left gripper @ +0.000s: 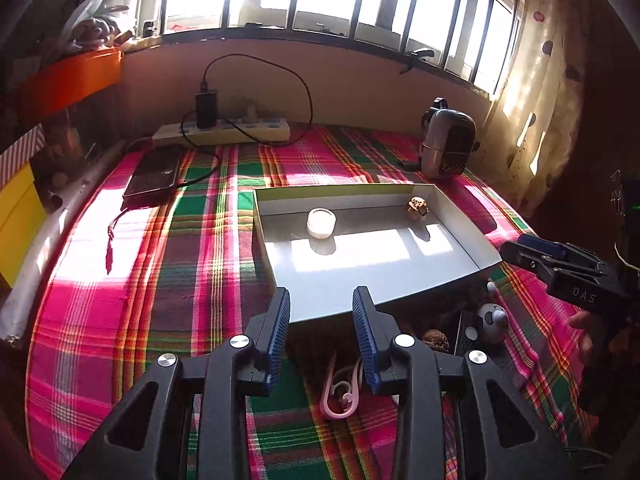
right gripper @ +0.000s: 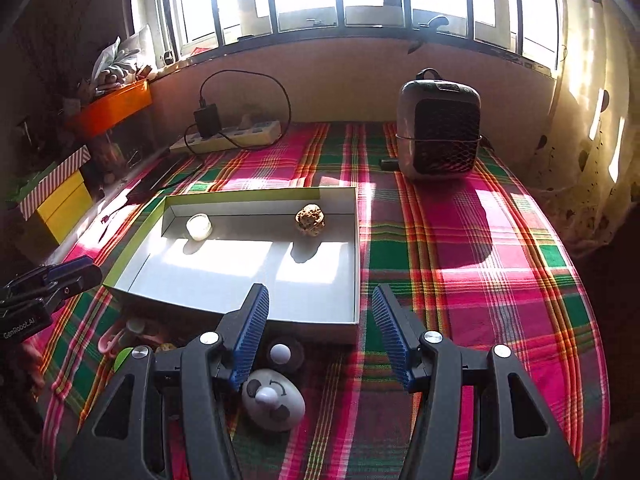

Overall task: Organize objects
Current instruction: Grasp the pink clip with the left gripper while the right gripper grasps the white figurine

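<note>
My left claw (left gripper: 322, 300) is open and holds nothing. My right claw (right gripper: 320, 300) is open too, wider, and it is empty as well. Both claws hang over the near edge of a flat grey box (right gripper: 224, 280) that sits on the tabletop, on a bright pink, green and red checked cloth (right gripper: 460, 280).

Inside the box, near its far wall, lie a small white round lid (right gripper: 199, 226) and a bumpy brown walnut (right gripper: 310, 219), well apart from each other.

Just in front of the box more things wait on the cloth: a white egg toy with a face (right gripper: 274, 402), a little white ball on a dark round thing (right gripper: 280, 353), another walnut (left gripper: 436, 340) and a pink hook (left gripper: 340, 396).

At the back stand a small heater (right gripper: 438, 136) and a power strip (right gripper: 224, 138).
</note>
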`<action>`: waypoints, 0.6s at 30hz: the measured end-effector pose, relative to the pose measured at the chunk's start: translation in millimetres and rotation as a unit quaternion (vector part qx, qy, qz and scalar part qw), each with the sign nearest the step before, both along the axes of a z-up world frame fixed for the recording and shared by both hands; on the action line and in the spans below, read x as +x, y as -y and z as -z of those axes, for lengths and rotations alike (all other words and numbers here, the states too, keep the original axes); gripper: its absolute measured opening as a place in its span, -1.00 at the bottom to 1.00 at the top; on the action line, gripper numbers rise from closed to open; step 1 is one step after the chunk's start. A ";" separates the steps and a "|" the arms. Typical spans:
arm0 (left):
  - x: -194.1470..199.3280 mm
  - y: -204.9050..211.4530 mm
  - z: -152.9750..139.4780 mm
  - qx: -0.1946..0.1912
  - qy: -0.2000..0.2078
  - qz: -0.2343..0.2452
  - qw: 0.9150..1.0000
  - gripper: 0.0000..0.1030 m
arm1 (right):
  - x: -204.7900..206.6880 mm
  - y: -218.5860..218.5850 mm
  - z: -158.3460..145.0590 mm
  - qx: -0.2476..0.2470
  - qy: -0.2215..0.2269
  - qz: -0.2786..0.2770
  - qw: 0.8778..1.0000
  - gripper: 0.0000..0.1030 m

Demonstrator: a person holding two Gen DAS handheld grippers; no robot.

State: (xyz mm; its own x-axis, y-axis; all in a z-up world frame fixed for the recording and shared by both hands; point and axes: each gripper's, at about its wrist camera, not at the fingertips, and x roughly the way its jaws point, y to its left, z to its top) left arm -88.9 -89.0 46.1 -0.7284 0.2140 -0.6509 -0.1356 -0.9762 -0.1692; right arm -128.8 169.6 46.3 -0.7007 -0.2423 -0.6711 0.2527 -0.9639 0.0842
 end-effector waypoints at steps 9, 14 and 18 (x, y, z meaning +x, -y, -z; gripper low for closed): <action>22.1 -4.3 12.5 -0.018 0.013 0.012 1.000 -0.36 | 17.1 -11.2 8.2 -0.007 0.007 0.006 1.000 0.07; 25.2 -6.9 22.2 -0.003 0.030 0.027 0.999 -0.35 | 24.7 -16.1 11.5 -0.016 0.009 0.008 1.000 0.08; 26.9 -13.6 30.7 -0.013 0.042 0.036 0.998 -0.35 | 31.7 -17.9 14.4 -0.021 0.012 0.002 1.000 0.08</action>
